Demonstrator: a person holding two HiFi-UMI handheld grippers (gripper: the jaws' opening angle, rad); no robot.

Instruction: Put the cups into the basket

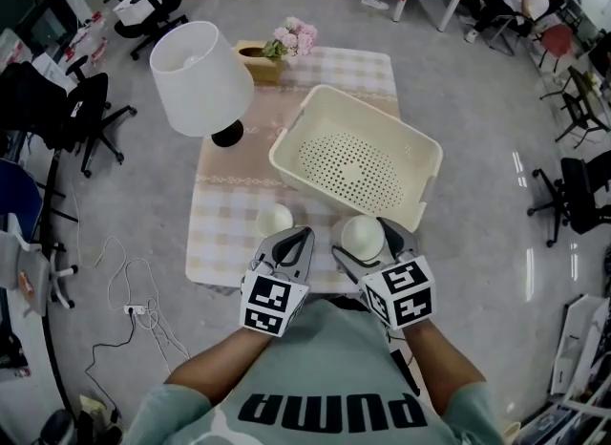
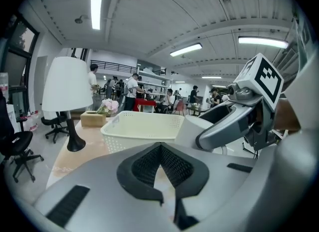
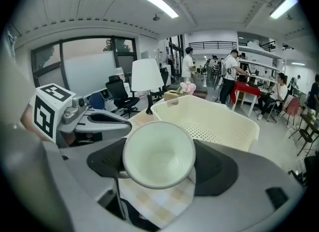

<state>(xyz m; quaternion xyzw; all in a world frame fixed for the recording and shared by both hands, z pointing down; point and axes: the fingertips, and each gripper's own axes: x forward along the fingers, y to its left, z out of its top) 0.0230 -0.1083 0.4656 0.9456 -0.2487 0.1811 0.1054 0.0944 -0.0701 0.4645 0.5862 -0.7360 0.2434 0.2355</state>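
A cream perforated basket (image 1: 410, 161) stands empty on the checked tablecloth (image 1: 221, 233), also seen in the right gripper view (image 3: 219, 116). One white cup (image 1: 275, 219) sits on the cloth just left of the basket's near corner. My right gripper (image 1: 368, 243) is shut on a second white cup (image 1: 363, 237), held above the table's near edge in front of the basket; its empty mouth faces the camera (image 3: 158, 154). My left gripper (image 1: 302, 236) is shut with nothing in it, just behind the standing cup, its pads meeting at the tip (image 2: 160, 149).
A lamp with a white shade (image 1: 200, 75) stands at the table's left, and a tissue box with pink flowers (image 1: 263, 56) at the far edge. Office chairs (image 1: 86, 109), floor cables (image 1: 134, 309) and people at desks surround the table.
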